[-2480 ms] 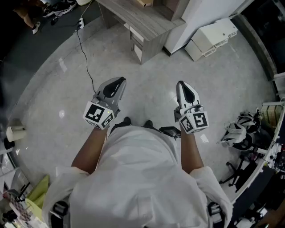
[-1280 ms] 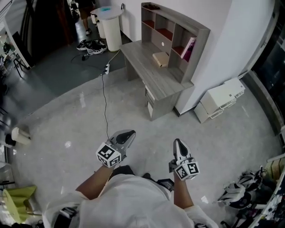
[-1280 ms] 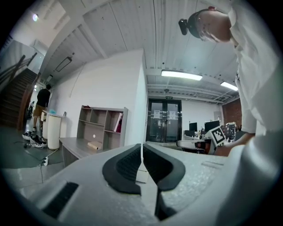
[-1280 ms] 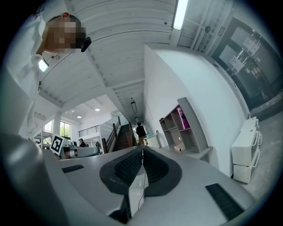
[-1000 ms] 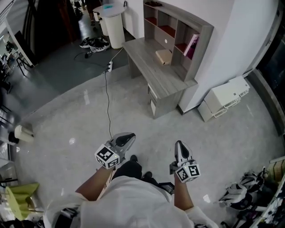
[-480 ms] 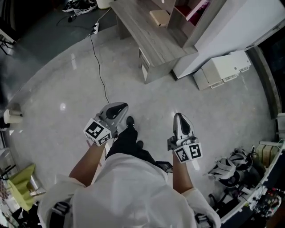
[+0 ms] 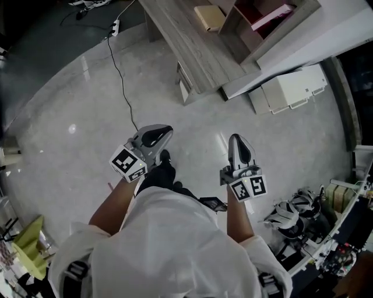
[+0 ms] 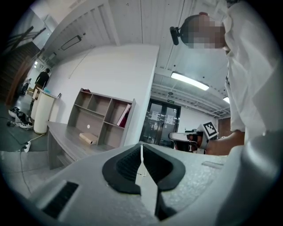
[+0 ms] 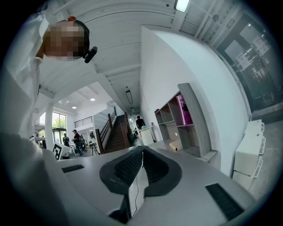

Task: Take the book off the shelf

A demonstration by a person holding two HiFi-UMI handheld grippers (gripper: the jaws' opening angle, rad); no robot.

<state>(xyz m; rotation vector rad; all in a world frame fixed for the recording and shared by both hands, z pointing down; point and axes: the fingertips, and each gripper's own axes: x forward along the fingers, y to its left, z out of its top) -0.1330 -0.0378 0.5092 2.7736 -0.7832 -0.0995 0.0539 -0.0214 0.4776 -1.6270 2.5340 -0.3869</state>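
While left gripper (image 7: 165,130) and right gripper (image 7: 236,139) fingers sit closed on nothing, the book (image 7: 271,14) leans in the shelf (image 7: 285,29) well ahead, rightward. Right gripper is nearer.

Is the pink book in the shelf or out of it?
In. The pink book leans tilted inside a compartment of the shelf, which stands on the desk.
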